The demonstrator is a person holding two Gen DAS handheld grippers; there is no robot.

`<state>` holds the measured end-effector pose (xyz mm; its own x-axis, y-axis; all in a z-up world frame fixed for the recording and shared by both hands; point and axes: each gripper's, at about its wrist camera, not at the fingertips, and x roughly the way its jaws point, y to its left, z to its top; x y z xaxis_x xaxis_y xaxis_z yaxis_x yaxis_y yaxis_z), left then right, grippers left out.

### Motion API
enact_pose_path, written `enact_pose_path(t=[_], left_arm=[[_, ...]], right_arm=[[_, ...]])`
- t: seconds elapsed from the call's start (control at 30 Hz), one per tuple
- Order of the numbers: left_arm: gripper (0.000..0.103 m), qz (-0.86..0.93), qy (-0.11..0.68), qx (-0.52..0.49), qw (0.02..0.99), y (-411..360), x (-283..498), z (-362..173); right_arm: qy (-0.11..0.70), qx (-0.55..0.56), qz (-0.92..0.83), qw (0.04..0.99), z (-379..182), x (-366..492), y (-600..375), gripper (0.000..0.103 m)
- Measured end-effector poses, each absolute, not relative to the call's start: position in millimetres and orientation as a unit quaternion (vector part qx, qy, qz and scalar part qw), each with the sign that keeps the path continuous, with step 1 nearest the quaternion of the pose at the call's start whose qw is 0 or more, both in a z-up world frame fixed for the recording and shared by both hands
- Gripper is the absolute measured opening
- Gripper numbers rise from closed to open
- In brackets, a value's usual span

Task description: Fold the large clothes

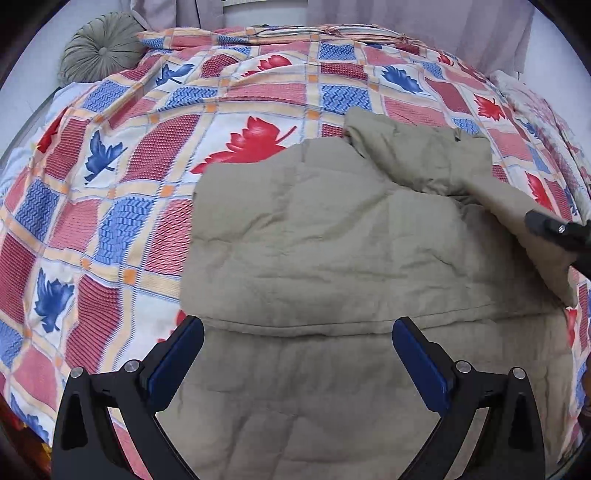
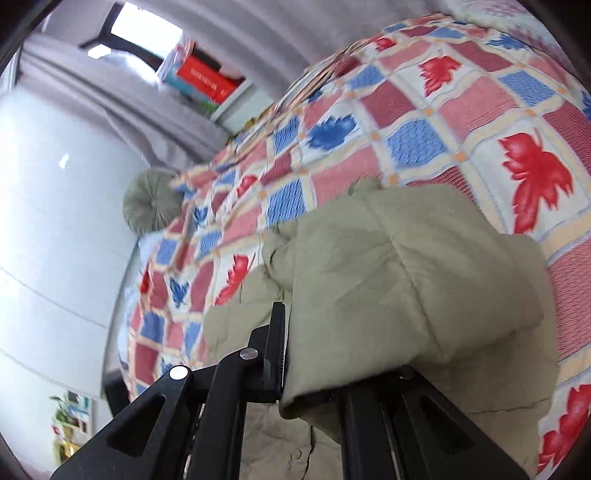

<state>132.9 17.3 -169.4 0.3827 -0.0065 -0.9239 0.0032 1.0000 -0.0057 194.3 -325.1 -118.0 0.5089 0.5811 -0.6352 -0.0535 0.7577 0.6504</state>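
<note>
A large khaki padded jacket (image 1: pixel 314 240) lies spread on a bed with a red, blue and white leaf-patterned cover (image 1: pixel 110 166). My left gripper (image 1: pixel 297 343) hovers open and empty over the jacket's near part. My right gripper (image 2: pixel 314 354) is shut on a fold of the jacket (image 2: pixel 406 288) and holds that side lifted over the bed cover (image 2: pixel 424 122). In the left wrist view the right gripper (image 1: pixel 561 236) shows at the right edge with the raised jacket side draped from it.
A round grey-green cushion (image 1: pixel 101 51) sits at the bed's far left corner, also seen in the right wrist view (image 2: pixel 151 201). Grey curtains (image 1: pixel 424 22) hang behind the bed. A white wall (image 2: pixel 55 221) and a shelf with books (image 2: pixel 207 81) lie beyond.
</note>
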Motion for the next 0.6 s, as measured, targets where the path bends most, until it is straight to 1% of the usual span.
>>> enact_pose_path(t=[0.13, 0.2, 0.3, 0.4, 0.47, 0.53, 0.57, 0.6], left_arm=[[0.102, -0.009, 0.564, 0.017, 0.826, 36, 138, -185], [0.102, -0.016, 0.571, 0.013, 0.821, 39, 138, -195], [0.102, -0.022, 0.578, 0.001, 0.815, 32, 137, -207], [0.102, -0.029, 0.583, -0.015, 0.812, 22, 138, -214], [0.102, -0.037, 0.581, -0.023, 0.812, 13, 140, -214], [0.102, -0.045, 0.576, -0.029, 0.816, 8, 145, -211], [0.102, -0.048, 0.573, -0.032, 0.818, 6, 147, -209], [0.102, -0.051, 0.569, -0.035, 0.82, 5, 150, -206]], right_arm=[[0.513, 0.23, 0.17, 0.809, -169, 176, -265, 0.008], [0.537, 0.232, 0.148, 0.797, -199, 174, -255, 0.008], [0.561, 0.24, 0.113, 0.784, -231, 175, -253, 0.008], [0.576, 0.242, 0.098, 0.775, -247, 177, -255, 0.008], [0.581, 0.244, 0.096, 0.77, -247, 177, -256, 0.009], [0.59, 0.242, 0.094, 0.765, -242, 179, -257, 0.016], [0.591, 0.244, 0.094, 0.763, -238, 180, -257, 0.032], [0.589, 0.253, 0.098, 0.761, -232, 178, -259, 0.043]])
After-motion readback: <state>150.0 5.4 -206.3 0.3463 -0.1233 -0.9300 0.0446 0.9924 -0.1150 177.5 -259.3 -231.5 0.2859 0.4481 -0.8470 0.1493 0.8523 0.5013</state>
